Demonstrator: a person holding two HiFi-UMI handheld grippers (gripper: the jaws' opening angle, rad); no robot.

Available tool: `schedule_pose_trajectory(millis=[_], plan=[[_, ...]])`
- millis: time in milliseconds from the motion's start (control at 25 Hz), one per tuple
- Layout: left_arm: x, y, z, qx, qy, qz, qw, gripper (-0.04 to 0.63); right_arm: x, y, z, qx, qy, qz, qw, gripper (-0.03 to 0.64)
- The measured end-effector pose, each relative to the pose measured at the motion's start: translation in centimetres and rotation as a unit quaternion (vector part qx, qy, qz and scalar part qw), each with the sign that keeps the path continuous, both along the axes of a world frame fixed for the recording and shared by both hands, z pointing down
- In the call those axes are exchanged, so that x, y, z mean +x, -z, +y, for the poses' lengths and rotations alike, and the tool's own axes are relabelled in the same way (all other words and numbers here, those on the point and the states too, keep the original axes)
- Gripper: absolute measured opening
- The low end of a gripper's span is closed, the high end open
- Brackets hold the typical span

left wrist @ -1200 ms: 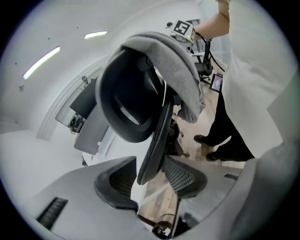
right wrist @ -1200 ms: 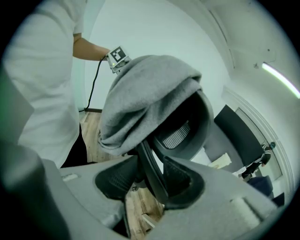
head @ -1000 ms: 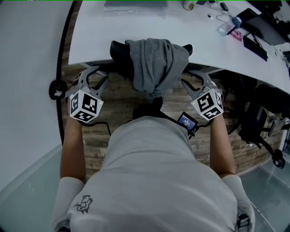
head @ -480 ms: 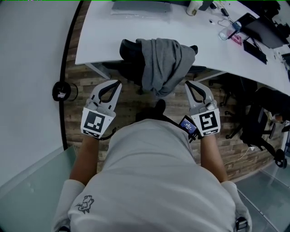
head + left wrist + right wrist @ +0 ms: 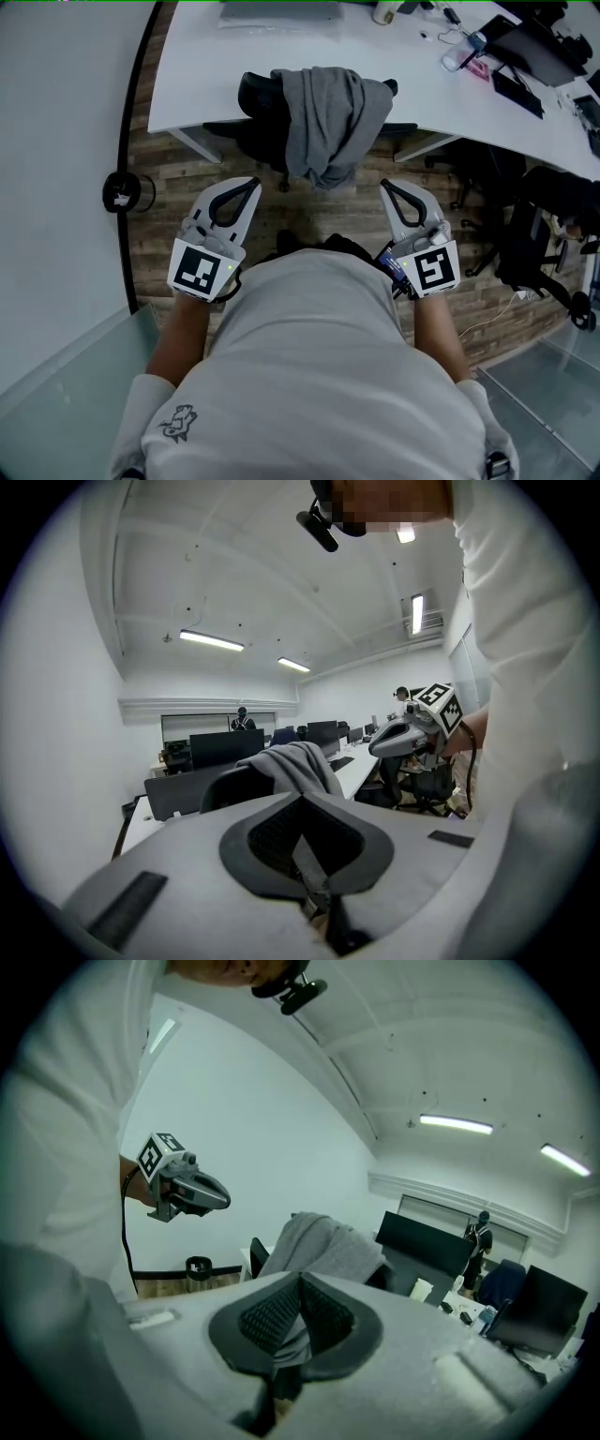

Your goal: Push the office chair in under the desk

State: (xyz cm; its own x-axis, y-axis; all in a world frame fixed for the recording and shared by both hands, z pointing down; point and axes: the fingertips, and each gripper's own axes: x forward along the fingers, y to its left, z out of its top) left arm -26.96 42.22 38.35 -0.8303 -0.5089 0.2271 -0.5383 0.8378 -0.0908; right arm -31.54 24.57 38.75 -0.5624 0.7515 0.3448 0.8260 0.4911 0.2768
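- Office chair (image 5: 258, 103) stands pushed in at the white desk (image 5: 202, 75). Its backrest is at the desk's edge, and a grey garment (image 5: 323, 112) is draped over it.
- Left gripper (image 5: 251, 185): the jaws are closed tip to tip with nothing between them. It touches nothing and is held clear of the chair, above the wooden floor (image 5: 319, 211).
- Right gripper (image 5: 387, 188): the jaws have just been closing and now meet, empty. It is also apart from the chair, about level with the left gripper, close to the person's body.
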Motion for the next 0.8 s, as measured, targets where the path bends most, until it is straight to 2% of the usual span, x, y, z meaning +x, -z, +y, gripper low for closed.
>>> schedule_pose_trajectory(millis=[360,800], plan=[[2.4,1.0,-5.8,0.033,0.018,0.005,0.9993,-0.002,2.9,0.5,-4.4,-0.014,0.040,0.014,0.999,0.002],[8.3,-0.8,-19.7,0.032,0.029,0.018,0.9989,-0.002,9.4,-1.4,-16.1,-0.022,0.070,0.036,0.997,0.002]])
